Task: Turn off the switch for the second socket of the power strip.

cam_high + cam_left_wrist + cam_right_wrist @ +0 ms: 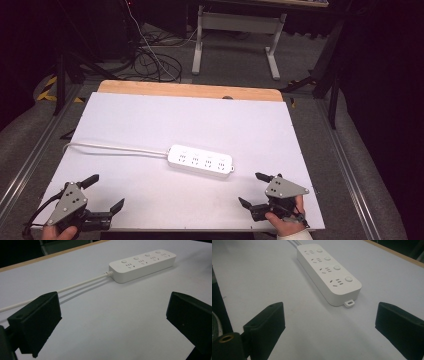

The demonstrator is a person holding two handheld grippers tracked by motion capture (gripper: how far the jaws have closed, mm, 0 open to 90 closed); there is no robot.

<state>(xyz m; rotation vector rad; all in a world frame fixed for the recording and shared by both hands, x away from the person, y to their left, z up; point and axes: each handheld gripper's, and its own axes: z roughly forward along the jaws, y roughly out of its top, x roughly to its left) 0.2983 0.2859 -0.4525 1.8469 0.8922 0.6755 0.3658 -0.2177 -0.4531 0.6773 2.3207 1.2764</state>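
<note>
A white power strip [200,161] with several sockets and round buttons lies near the middle of the white table [150,120]. Its white cord [112,147] runs off to the left edge. My left gripper [105,192] rests at the front left corner, open and holding nothing. At the front right, my right gripper [252,189] is open too, a short way from the strip's near end. The left gripper view has the strip [142,263] and cord [75,286] ahead between the jaws. In the right gripper view the strip [328,271] lies just ahead, its hanging tab [349,303] nearest.
A wooden strip [190,91] borders the table's far edge. Beyond it, on the grey floor, stand a white desk frame [237,35] and a tangle of cables [150,60]. Metal rails [30,155] run along both sides of the table.
</note>
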